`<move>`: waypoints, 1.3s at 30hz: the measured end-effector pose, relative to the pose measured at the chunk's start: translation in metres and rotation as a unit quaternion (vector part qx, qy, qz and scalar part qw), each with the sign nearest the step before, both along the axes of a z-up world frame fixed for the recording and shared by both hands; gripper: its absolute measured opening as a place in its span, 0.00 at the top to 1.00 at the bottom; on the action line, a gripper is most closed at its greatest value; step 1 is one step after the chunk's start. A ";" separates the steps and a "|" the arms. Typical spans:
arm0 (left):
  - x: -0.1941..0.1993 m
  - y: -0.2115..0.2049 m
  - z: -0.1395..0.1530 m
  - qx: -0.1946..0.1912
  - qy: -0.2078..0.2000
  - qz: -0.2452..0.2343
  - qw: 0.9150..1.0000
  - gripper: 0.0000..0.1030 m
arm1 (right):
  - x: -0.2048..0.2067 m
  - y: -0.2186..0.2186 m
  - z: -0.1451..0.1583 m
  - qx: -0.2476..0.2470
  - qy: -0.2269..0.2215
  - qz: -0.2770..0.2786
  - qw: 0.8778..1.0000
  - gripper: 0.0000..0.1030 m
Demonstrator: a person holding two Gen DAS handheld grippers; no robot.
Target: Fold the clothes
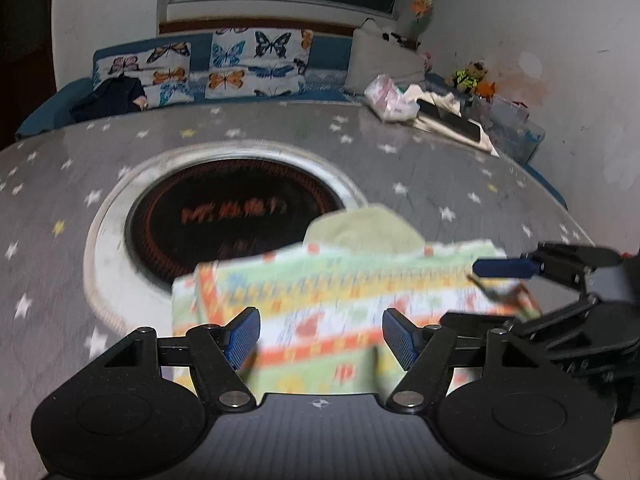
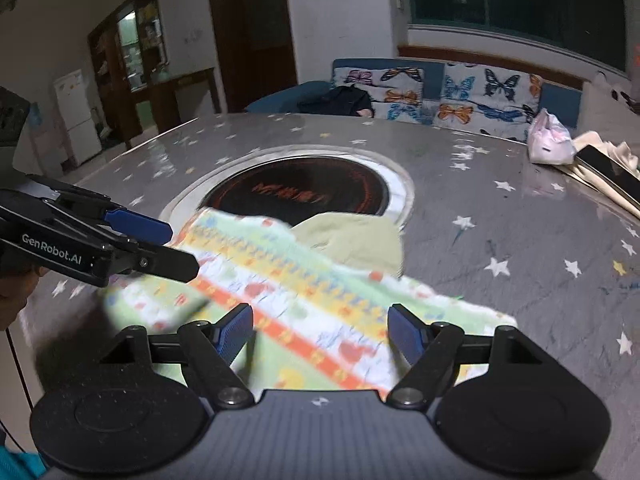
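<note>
A colourful striped and patterned garment point(image 1: 320, 300) lies on the grey star-patterned table point(image 1: 60, 200), with a plain pale green part point(image 1: 360, 232) at its far edge. It also shows in the right wrist view point(image 2: 300, 300). My left gripper point(image 1: 320, 336) is open just above the garment's near part, its blue pads point(image 1: 244, 332) wide apart. My right gripper point(image 2: 320, 336) is open above the garment too. The right gripper shows at the right of the left wrist view point(image 1: 520, 276), beside the garment's right edge. The left gripper shows at the left of the right wrist view point(image 2: 152, 240).
A round black cooktop point(image 1: 232, 220) with a pale ring is set in the table middle, partly under the garment. A pink bag point(image 1: 388, 100), a dark tablet point(image 1: 452, 120) on cloth and clear boxes point(image 1: 516, 128) stand at the far right. A butterfly-print sofa point(image 1: 224, 64) is behind.
</note>
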State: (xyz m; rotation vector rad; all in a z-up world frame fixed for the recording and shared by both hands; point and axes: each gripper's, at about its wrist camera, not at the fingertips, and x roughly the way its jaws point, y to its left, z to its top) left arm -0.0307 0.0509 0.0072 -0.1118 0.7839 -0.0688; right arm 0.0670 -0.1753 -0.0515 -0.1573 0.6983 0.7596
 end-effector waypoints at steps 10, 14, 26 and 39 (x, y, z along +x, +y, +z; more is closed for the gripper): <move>0.041 -0.008 -0.031 0.023 0.026 0.009 0.999 0.33 | 0.016 -0.003 -0.019 0.004 0.022 -0.027 0.999 0.16; 0.035 -0.004 -0.027 0.020 0.021 0.008 1.000 0.33 | 0.016 0.000 -0.019 0.005 0.024 -0.022 0.999 0.08; 0.009 0.005 -0.017 0.009 0.009 0.005 1.000 0.32 | 0.014 0.003 -0.018 0.013 0.039 -0.031 0.999 0.00; 0.006 -0.004 -0.016 0.000 0.004 -0.003 1.000 0.33 | 0.008 0.012 -0.019 -0.013 0.018 -0.054 0.998 0.00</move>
